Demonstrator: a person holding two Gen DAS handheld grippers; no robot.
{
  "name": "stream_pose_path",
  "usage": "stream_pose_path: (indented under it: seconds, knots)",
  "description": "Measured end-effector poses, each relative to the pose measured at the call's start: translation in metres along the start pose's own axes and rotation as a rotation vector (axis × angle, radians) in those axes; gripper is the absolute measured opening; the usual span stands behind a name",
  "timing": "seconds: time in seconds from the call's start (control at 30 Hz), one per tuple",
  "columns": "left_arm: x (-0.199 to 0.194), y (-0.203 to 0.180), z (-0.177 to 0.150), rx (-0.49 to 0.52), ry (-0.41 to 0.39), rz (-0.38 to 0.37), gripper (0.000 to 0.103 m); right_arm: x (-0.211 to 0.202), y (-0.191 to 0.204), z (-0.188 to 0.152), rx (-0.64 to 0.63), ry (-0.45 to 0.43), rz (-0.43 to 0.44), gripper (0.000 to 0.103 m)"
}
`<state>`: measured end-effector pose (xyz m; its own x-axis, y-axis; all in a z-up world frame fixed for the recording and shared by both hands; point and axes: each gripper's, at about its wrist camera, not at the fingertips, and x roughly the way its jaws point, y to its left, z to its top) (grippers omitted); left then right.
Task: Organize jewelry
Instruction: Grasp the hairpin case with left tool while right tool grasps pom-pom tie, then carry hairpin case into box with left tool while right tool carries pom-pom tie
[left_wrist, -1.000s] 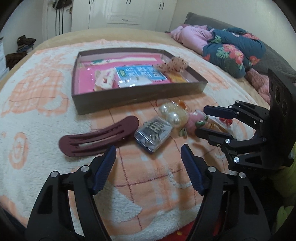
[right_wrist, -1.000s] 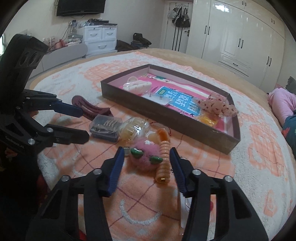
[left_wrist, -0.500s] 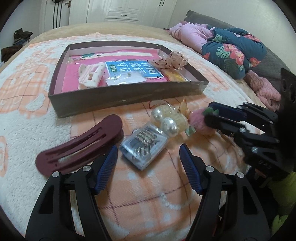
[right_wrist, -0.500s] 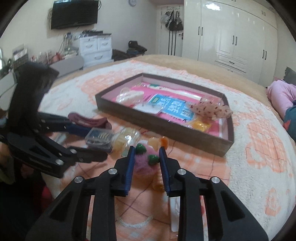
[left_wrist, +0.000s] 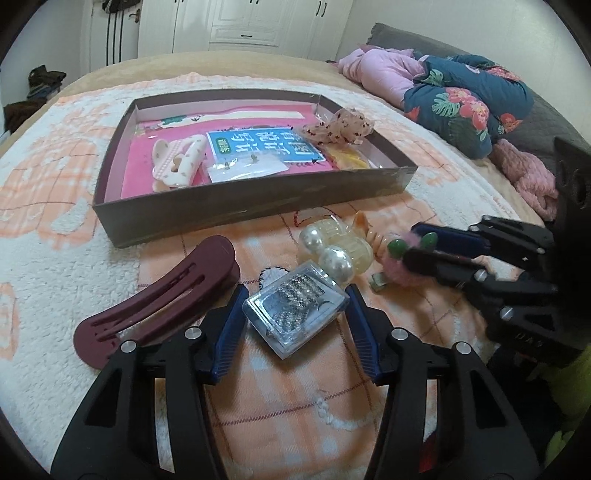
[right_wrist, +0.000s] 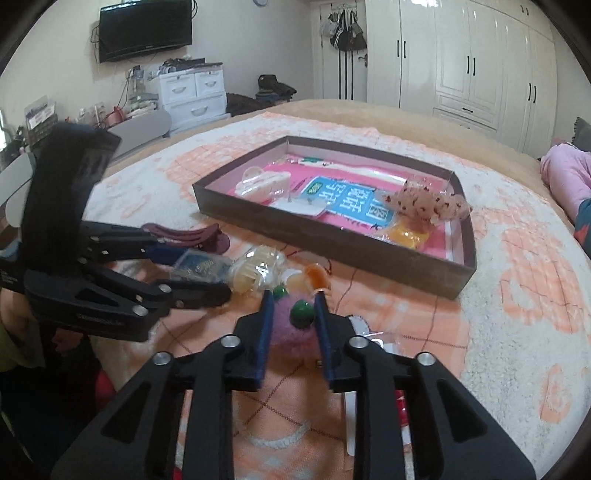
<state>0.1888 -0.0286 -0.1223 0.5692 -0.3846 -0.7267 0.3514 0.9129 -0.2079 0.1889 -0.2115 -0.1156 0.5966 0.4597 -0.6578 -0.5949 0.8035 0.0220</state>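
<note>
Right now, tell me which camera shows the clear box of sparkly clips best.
The left wrist view. The clear box lies close and unblocked between the open left gripper, its sparkly clips visible. In the right wrist view the box is small, side-on and partly behind the left gripper's fingers.

On the bed's peach-checked blanket (left_wrist: 295, 398), the left tool (left_wrist: 295, 306) sits spread wide around a clear case of sparkly hair pins (left_wrist: 295, 308), pads just beside its two ends. A maroon hair clip (left_wrist: 159, 299) lies to its left, a pearl claw clip (left_wrist: 334, 251) just beyond. The right tool (left_wrist: 424, 251) is pinched on a pink fuzzy clip with green ears (left_wrist: 402, 266). Further back stands the brown tray (left_wrist: 251, 203), holding a white claw clip (left_wrist: 177, 166) and a scrunchie (left_wrist: 340, 125)
</note>
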Motion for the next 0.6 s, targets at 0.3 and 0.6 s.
stream_pose_path:
  seconds: [0.3, 0.6]
  knots:
    - [-0.024, 0.005, 0.009, -0.032, -0.07, -0.009, 0.044, 0.005, 0.003, -0.004, -0.019, 0.023, -0.025, 0.023]
    - [-0.03, 0.009, 0.034, -0.041, -0.124, -0.007, 0.044, -0.021, -0.012, 0.011, 0.052, -0.082, -0.025, 0.023]
